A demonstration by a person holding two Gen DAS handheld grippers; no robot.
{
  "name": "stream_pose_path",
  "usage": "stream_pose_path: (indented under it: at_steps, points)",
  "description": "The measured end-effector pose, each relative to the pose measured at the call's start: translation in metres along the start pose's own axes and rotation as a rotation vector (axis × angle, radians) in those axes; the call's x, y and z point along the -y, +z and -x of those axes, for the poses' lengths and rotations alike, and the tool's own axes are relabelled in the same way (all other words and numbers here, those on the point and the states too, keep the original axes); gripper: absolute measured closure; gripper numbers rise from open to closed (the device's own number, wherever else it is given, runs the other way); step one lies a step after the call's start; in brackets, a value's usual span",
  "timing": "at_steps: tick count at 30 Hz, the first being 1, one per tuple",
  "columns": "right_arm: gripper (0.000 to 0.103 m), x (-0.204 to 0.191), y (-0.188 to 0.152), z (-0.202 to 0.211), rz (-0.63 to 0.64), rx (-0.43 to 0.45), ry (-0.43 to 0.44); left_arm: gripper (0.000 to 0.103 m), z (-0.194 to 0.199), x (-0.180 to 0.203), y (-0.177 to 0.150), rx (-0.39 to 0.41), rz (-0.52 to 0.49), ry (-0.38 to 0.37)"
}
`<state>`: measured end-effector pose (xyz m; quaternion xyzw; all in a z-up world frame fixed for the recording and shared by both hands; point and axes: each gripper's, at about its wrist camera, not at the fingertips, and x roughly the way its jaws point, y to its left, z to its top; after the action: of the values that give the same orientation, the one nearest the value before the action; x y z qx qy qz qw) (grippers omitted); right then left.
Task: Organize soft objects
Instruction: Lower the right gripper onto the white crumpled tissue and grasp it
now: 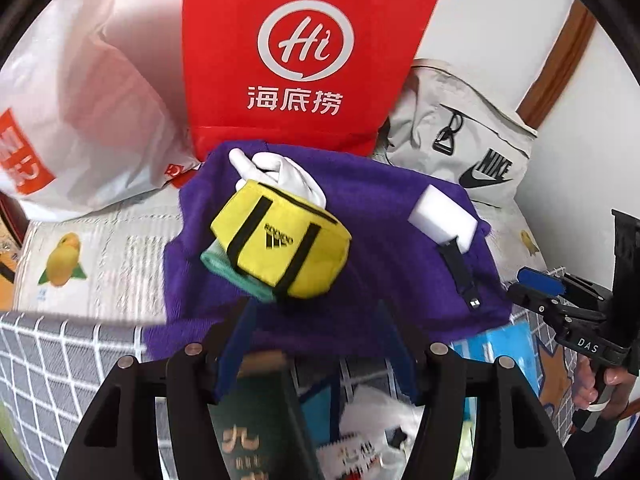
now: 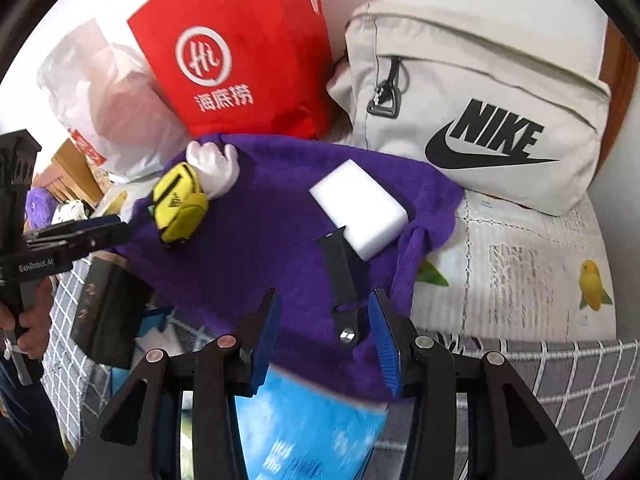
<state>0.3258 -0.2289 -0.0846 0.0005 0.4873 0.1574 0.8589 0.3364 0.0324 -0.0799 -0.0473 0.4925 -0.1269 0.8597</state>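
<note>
Purple towel [image 1: 380, 240] lies mid-frame, bearing yellow pouch [image 1: 280, 248], white glove [image 1: 276, 176], sponge [image 1: 444, 216] and black strap [image 1: 460, 272]. Left gripper [image 1: 316, 340] and right gripper [image 2: 324, 336] gape above its near edge, both empty.

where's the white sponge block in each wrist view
Left wrist: the white sponge block sits right of centre on the purple towel, its lower edge at the top of the black strap.
Right wrist: the block lies near centre, upper middle.
Shared landmark: the red Haidilao bag behind the towel.
</note>
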Motion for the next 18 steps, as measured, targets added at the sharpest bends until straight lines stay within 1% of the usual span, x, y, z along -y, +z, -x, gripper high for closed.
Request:
stream_pose_path:
  at_steps: [5,10,15,18]
  points:
    - [0.058,-0.024,-0.021,0.019,0.028,0.022,0.024,0.043,0.024,0.002,-0.025,0.003,0.012,0.021]
    - [0.058,-0.051,-0.044,0.026,0.065,0.021,0.059,0.043,0.047,0.001,-0.053,0.008,0.014,0.05]
    - [0.058,-0.077,-0.068,0.028,0.116,-0.001,0.081,0.041,0.065,-0.001,-0.08,0.019,0.021,0.071]
    - [0.058,-0.096,-0.084,0.027,0.181,-0.023,0.077,0.04,0.073,-0.004,-0.097,0.02,0.035,0.066]
